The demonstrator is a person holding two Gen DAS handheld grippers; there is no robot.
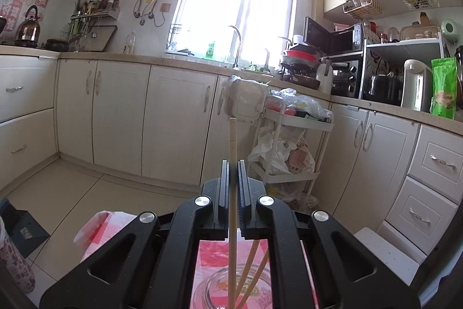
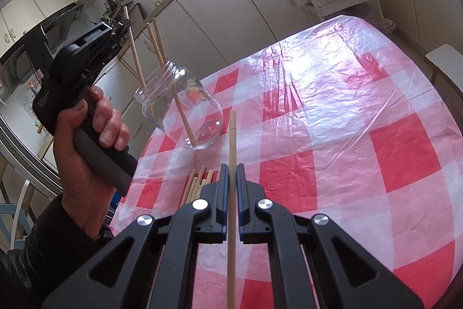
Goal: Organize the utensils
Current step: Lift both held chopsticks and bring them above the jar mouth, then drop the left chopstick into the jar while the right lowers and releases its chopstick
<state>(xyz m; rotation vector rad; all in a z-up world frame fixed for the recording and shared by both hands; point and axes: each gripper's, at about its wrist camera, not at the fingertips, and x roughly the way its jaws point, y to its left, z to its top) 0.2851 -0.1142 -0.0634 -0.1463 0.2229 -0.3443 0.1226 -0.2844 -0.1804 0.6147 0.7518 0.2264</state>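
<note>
My left gripper (image 1: 233,164) is shut on a pale wooden chopstick (image 1: 232,152) held upright, its lower end inside a clear glass jar (image 1: 231,288) below. The right wrist view shows this gripper (image 2: 120,24) above the jar (image 2: 185,106), which stands on the red-and-white checked tablecloth (image 2: 332,135) with two more chopsticks (image 2: 157,42) in it. My right gripper (image 2: 232,167) is shut on another chopstick (image 2: 232,135), low over the table just right of the jar. Several loose chopsticks (image 2: 196,183) lie on the cloth to the left of my right gripper.
White kitchen cabinets (image 1: 121,112) and a countertop run along the far walls. A white rolling cart (image 1: 292,146) with plastic bags stands beyond the table. A white stool (image 1: 385,251) sits at the right. The table's left edge (image 2: 130,178) is near the loose chopsticks.
</note>
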